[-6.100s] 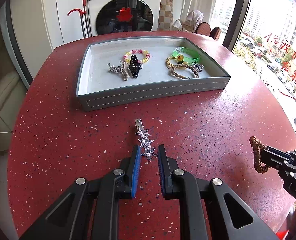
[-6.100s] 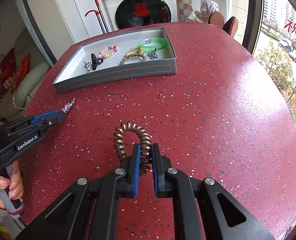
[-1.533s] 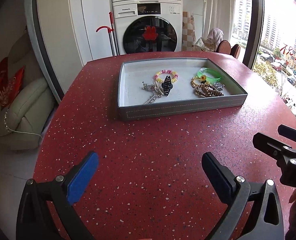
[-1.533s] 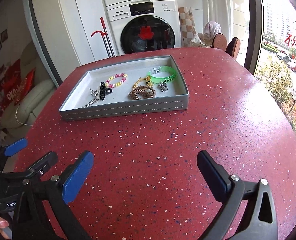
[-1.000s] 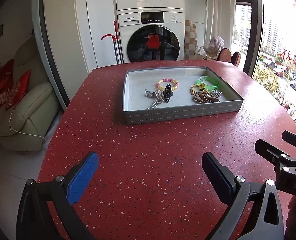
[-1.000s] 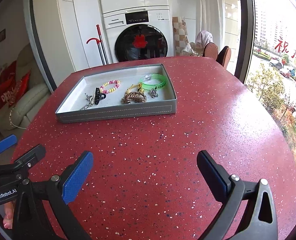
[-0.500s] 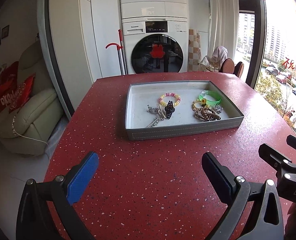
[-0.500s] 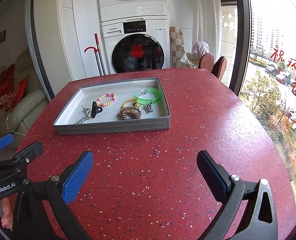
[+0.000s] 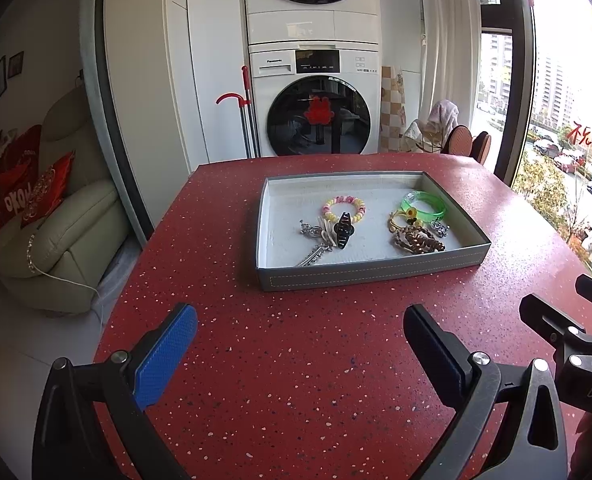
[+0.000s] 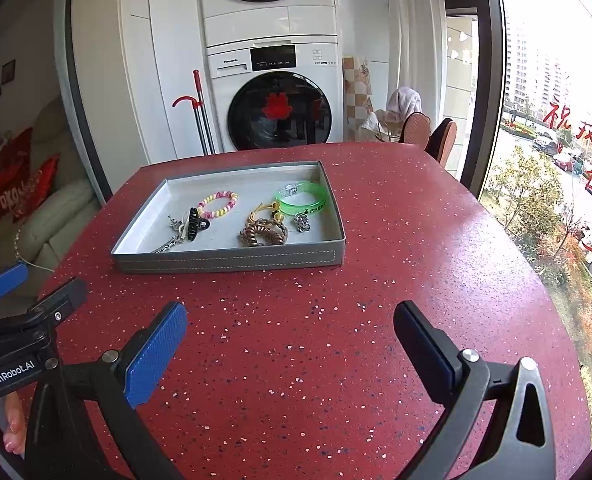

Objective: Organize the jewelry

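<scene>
A grey tray [image 9: 370, 273] [image 10: 232, 260] sits on the red speckled table. In it lie a pink-yellow bead bracelet [image 9: 343, 203] [image 10: 219, 202], a black claw clip [image 9: 344, 233] [image 10: 194, 224], a silver star clip [image 9: 314, 254] [image 10: 167, 245], a green band [image 9: 426, 203] [image 10: 303, 199] and a brown coil tie [image 9: 418, 240] [image 10: 263, 232]. My left gripper [image 9: 300, 350] is wide open and empty, well short of the tray. My right gripper [image 10: 290, 346] is wide open and empty too. Each gripper also shows at the other view's edge.
The red table [image 9: 296, 360] ends at its left edge near a cream sofa [image 9: 56, 240]. A stacked washer and dryer [image 9: 314, 112] stand behind the table. Chairs [image 10: 428, 128] and a window are at the far right.
Both grippers have drawn back and risen from the tray, still open. Six seconds ago the left held the star clip and the right the coil tie; both now lie in the tray.
</scene>
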